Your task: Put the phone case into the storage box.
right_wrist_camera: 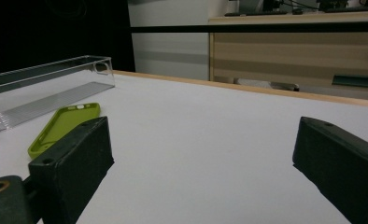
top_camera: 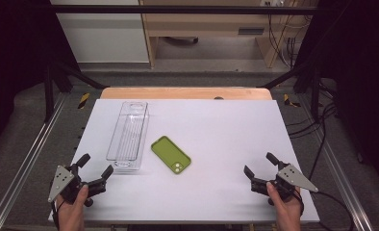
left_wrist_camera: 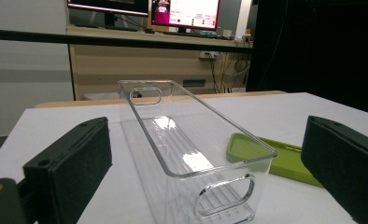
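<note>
A long clear plastic bin (top_camera: 128,134) lies on the white table, left of centre, with nothing inside it. Just right of it lies a green phone case (top_camera: 171,154), hollow side up. My left gripper (top_camera: 95,166) rests near the table's front left corner, open, its jaws pointing at the bin's near end (left_wrist_camera: 219,191). The case (left_wrist_camera: 278,156) shows past the bin's right wall. My right gripper (top_camera: 259,163) sits at the front right, open and with nothing between its jaws. From there the case (right_wrist_camera: 65,126) and the bin (right_wrist_camera: 46,86) lie off to the left.
The white table top (top_camera: 226,125) has a wooden strip (top_camera: 185,93) along its far edge. Metal rails run along both sides, and cables (top_camera: 317,125) trail on the right. A wooden desk with monitors (left_wrist_camera: 145,9) stands beyond the table.
</note>
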Demonstrator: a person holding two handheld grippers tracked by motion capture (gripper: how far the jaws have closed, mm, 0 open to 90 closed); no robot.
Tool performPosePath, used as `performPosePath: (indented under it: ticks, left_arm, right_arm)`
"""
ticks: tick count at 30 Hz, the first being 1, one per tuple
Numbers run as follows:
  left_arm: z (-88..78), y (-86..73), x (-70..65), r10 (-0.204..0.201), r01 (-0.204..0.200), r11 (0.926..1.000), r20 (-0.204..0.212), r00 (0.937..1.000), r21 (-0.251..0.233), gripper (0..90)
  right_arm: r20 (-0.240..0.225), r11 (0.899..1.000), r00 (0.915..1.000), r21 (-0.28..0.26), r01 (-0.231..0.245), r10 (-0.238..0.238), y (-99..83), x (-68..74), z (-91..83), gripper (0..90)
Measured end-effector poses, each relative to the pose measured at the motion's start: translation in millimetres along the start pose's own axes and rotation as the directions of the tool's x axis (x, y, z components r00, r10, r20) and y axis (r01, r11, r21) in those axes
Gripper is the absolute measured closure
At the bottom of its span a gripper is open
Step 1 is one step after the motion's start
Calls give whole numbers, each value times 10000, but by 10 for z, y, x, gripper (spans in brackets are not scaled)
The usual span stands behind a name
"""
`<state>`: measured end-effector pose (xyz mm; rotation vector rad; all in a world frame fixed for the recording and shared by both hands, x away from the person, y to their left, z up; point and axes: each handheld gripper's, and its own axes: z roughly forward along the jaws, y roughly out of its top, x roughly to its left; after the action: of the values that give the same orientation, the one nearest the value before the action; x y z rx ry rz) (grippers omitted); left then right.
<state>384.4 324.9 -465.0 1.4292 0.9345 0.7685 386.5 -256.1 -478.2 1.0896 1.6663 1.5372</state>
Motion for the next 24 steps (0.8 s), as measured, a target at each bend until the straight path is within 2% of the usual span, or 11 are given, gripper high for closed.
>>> performPosePath:
  ticks: [7,9,12,15,16,20,22,24]
  left_arm:
    - [-19,-3,1,113,-113,9999,1,9999,65,13]
    - [-34,0,18,138,-138,9999,-102,9999,43,13]
    - [-49,1,34,21,-21,10000,-134,9999,7,13]
    - [-54,4,38,13,-13,10000,-170,9999,-13,13]
    - [-55,4,38,0,0,10000,-180,9998,-18,13]
    - [-65,9,40,-7,6,10000,-183,9998,-34,13]
    - [-63,4,38,-12,12,10000,-165,9999,-12,13]
    - [-63,3,36,-15,15,10000,-153,9999,-6,13]
  right_arm:
    - [242,9993,9997,372,-94,85,21,19,26,46]
    - [33,9972,9996,682,-298,297,38,36,46,48]
    - [-36,9944,9997,1028,-225,230,60,87,78,73]
    - [-49,9863,9999,1645,-135,145,115,132,122,123]
    - [-26,9836,10000,1804,19,-14,135,150,136,143]
    - [-129,9758,9997,2172,251,-229,239,222,186,163]
    - [-169,9668,9992,2525,393,-362,343,290,248,187]
    - [-258,9627,9989,2669,451,-397,411,336,302,193]
